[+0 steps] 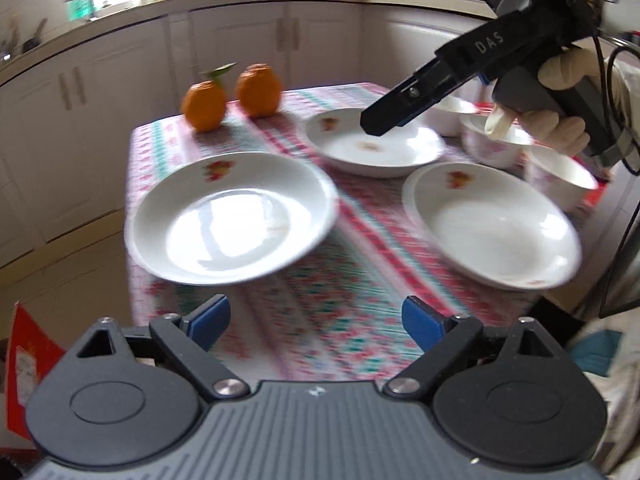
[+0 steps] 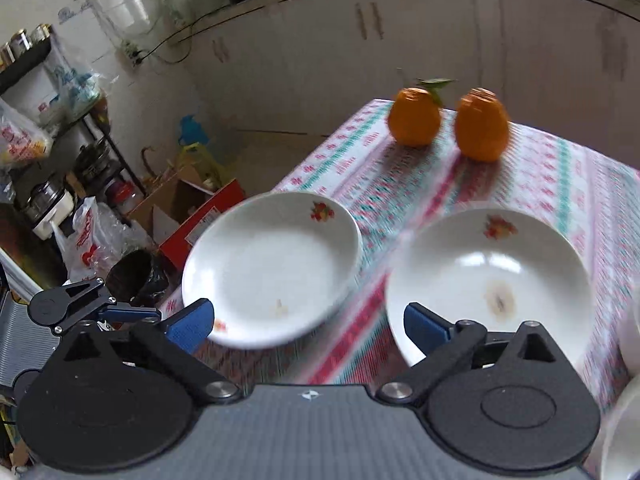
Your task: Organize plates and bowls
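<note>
White plates (image 1: 230, 218) number three, bowls (image 1: 494, 140) seemingly three, oranges (image 1: 204, 106) two.

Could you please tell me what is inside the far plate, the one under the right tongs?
The far plate holds no food or dish, only a brownish smear at its centre. The right tongs hang above and hide part of its far rim, so that part cannot be checked.

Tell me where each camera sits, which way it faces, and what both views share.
Left wrist: on the left claw, jaws open, facing down across the table at three plates, bowls and the gloved hand with the right claw.
Right wrist: on the right claw, open, facing two plates; the left claw shows at left.
Shared: two oranges, stained plate, edge plate.
</note>
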{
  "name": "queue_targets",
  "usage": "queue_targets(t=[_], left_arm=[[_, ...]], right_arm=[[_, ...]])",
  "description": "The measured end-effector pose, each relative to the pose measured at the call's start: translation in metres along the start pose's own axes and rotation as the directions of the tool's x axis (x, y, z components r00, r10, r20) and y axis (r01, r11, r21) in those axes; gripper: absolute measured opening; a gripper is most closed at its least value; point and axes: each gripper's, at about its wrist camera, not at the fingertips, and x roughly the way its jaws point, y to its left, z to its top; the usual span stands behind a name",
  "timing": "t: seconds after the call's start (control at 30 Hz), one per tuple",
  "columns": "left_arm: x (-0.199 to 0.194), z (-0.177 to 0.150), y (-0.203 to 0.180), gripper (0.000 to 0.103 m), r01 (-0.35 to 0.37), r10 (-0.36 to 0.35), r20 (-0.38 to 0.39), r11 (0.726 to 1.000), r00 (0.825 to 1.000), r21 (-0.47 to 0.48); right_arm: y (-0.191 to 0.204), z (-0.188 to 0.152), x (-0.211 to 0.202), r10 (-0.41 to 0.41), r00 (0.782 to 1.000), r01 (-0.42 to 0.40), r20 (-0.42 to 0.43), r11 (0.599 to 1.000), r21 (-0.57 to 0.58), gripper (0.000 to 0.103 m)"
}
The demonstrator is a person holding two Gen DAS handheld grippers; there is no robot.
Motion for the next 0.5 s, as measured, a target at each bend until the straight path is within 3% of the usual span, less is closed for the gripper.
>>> queue_targets(t=[0.27,0.5], left_arm=[[-0.001,-0.003,-0.043,0.093,0.057,-0.058,0.023,0.998,0.998,0.028],[0.008,-0.006,-0.071,0.093,0.087,-0.088,0.026,0.996,0.996,0.033]], right_arm=[[-0.013,-0.073,-0.054,-0.095,0.995,0.091,0.030,0.987,0.133,0.103],[-0.019,-0.100,-0.074,-0.149,0.988,0.143,0.030,0.978,0.149,0.103]])
